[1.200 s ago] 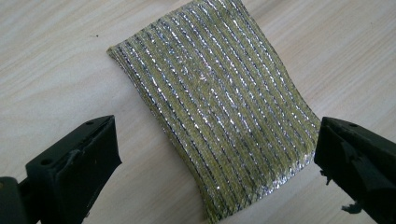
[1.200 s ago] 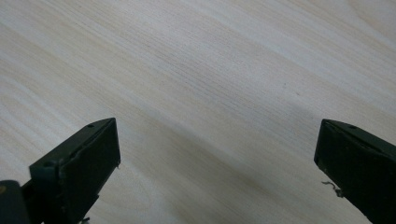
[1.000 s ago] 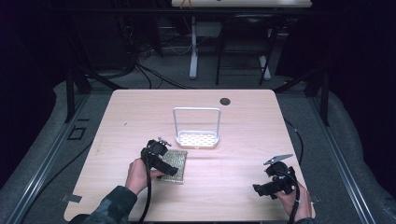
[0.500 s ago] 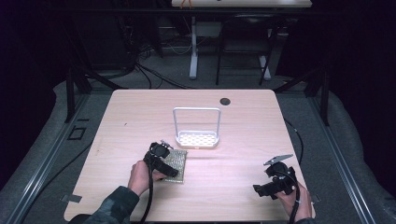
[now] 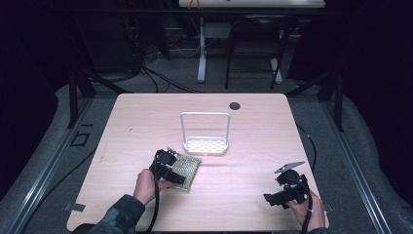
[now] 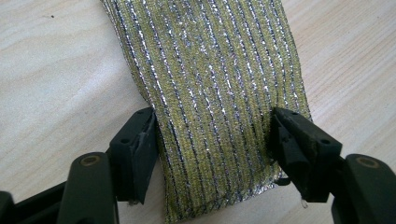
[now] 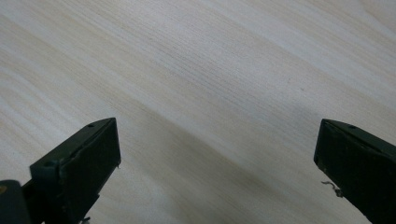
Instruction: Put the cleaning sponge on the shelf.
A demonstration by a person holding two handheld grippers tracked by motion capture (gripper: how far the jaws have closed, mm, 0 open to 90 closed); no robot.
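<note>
**Ana:** Left hand-held gripper (image 6: 212, 140) sits low over the green-and-silver cloth (image 6: 210, 98), jaws spread wide with one tip at each long edge. Touching the fabric on both sides, by the look of it, but not pinching it.

**Ben:** Anything different from a second ago?

**Ana:** Very little. From above, that gripper has kept its place on the cloth's near-left part, and the cloth lies just where it did, in front of the white rack (image 5: 205, 133) and near it. My guess is a grasp being lined up rather than one already made.

**Ben:** And the other hand?

**Ana:** Right hand-held gripper (image 7: 215, 163) has stayed at the near right corner of the counter (image 5: 253, 117), well apart from everything, jaws gaping over bare wood.

**Ben:** What's the cloth like?

**Ana:** A flat rectangle, knitted, ribbed lengthwise, with glittery metallic thread and a frayed strand at the near end. Probably limp. The rack is a perforated tray with a tall wire hoop. The counter is pale, smooth woodgrain.
</note>
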